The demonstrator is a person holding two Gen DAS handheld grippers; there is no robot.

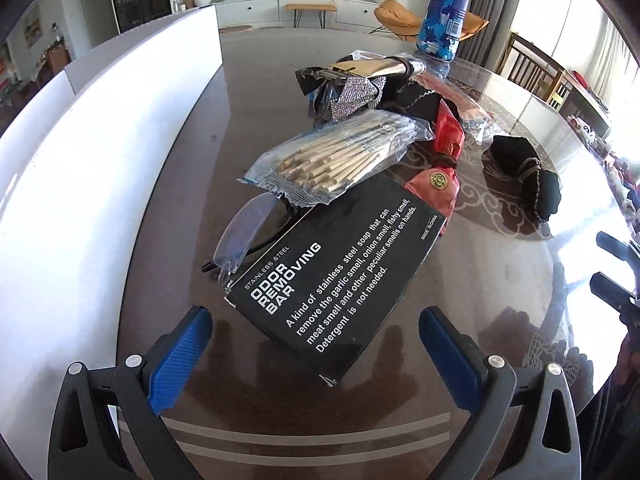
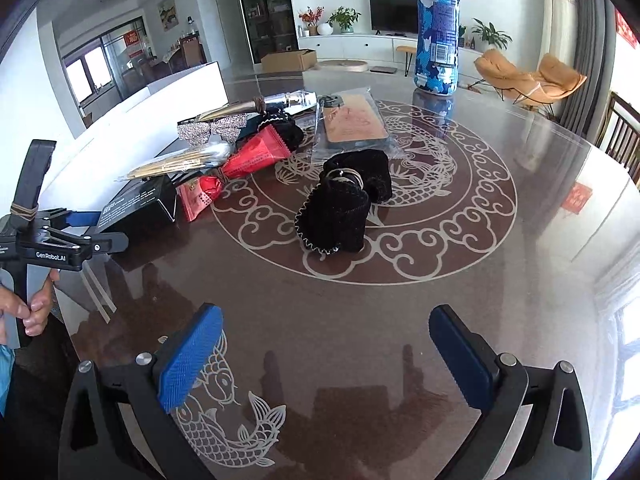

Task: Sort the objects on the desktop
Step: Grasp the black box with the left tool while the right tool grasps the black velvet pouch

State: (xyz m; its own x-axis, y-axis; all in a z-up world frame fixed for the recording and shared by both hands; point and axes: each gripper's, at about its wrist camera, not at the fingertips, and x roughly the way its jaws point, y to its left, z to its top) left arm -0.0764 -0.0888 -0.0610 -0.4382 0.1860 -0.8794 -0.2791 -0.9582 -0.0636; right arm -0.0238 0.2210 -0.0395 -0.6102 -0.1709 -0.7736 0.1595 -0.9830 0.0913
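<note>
A black box (image 1: 340,276) printed "odor removing bar" lies just ahead of my open, empty left gripper (image 1: 316,320), its near corner between the blue pads. A clear bag of wooden sticks (image 1: 336,156) rests on the box's far end, with clear glasses (image 1: 244,232) to its left. Behind lie red packets (image 1: 444,132), a glittery bow (image 1: 356,94) and a metal tube (image 1: 396,66). A black velvet pouch (image 2: 340,204) lies mid-table ahead of my open, empty right gripper (image 2: 326,332). The left gripper also shows in the right wrist view (image 2: 88,228) at the box (image 2: 136,204).
A tall blue camouflage bottle (image 2: 438,36) stands at the table's far side. A packaged phone case (image 2: 354,120) lies near it. A white box (image 1: 100,148) runs along the table's left edge. The round glass table (image 2: 400,320) has a fish pattern. Chairs stand at right.
</note>
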